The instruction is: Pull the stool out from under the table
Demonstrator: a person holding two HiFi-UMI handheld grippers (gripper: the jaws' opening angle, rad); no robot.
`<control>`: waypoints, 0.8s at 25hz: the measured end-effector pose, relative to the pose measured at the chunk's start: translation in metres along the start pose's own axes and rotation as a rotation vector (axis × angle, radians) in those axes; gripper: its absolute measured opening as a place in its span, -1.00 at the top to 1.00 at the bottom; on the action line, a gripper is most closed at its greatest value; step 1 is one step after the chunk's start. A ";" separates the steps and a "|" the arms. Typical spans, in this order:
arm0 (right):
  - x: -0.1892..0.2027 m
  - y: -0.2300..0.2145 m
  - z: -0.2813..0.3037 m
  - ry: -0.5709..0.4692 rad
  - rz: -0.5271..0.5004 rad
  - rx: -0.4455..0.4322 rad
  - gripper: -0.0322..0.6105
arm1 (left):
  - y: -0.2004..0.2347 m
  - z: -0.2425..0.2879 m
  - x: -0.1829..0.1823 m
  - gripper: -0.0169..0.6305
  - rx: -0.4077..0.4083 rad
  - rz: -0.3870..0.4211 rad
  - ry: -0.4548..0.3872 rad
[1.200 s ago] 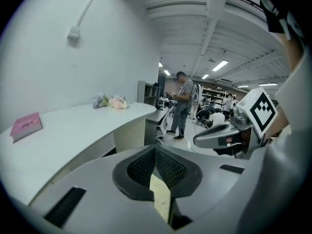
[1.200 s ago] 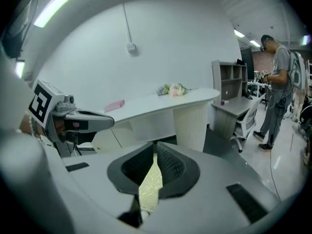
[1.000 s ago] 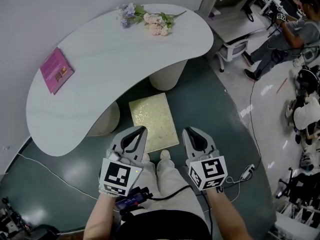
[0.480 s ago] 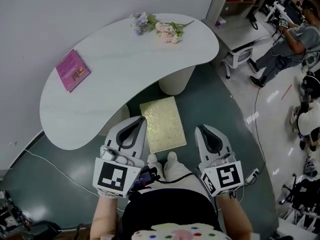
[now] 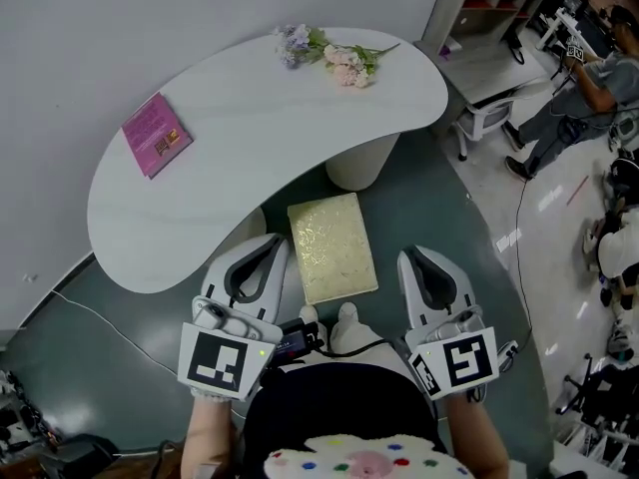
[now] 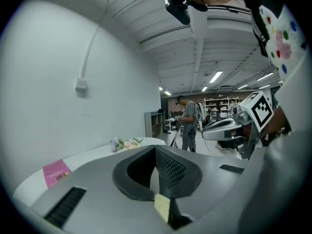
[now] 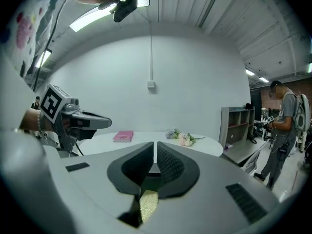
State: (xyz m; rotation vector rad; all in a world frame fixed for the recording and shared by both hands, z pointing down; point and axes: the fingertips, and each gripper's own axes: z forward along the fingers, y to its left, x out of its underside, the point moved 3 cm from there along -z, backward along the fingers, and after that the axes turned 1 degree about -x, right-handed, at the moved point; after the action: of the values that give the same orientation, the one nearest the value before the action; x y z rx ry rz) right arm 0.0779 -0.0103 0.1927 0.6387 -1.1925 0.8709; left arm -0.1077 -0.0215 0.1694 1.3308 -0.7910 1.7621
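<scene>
Closest in, at the bottom of the head view, the person's dark top and two forearms carry the grippers, each with its square-marker cube facing up. The left gripper (image 5: 262, 259) points forward and down. In its own view the jaws are closed together with nothing between them, and a sliver of gold shows through the gap below. The right gripper (image 5: 427, 263) is held the same way on the other side. Its jaws are also pressed together and empty, again with gold showing under the gap.

Between the two grippers, just past the person's shoe tips (image 5: 328, 318), stands the stool (image 5: 332, 247). It has a rectangular top with a gold, textured surface and sits on the dark green floor (image 5: 419, 203). Neither gripper touches it. Its far edge lies just at the near rim of the table (image 5: 260, 118), in the hollow between two round pale pedestals (image 5: 359, 163).

The table is white and kidney-shaped, set against a plain wall. A pink book (image 5: 156, 135) lies near its left end and a small bunch of flowers (image 5: 334, 53) at its far edge. A thin cable (image 5: 100, 313) runs across the floor at left.

Farther off at right, on a glossy pale floor, another person (image 5: 584, 83) stands beside a white desk (image 5: 489, 63).
</scene>
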 end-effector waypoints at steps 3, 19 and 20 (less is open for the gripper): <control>0.000 0.001 0.000 -0.002 -0.001 0.001 0.76 | -0.002 -0.001 0.002 0.90 0.008 0.002 0.007; -0.003 0.015 0.009 0.012 -0.041 -0.024 0.76 | 0.006 -0.002 0.006 0.90 0.009 -0.017 0.021; -0.003 0.015 0.009 0.012 -0.044 -0.026 0.76 | 0.006 -0.002 0.007 0.90 0.009 -0.016 0.021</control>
State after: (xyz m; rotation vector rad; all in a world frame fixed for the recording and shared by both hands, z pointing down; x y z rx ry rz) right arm 0.0601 -0.0105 0.1918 0.6358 -1.1730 0.8204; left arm -0.1145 -0.0217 0.1751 1.3190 -0.7599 1.7654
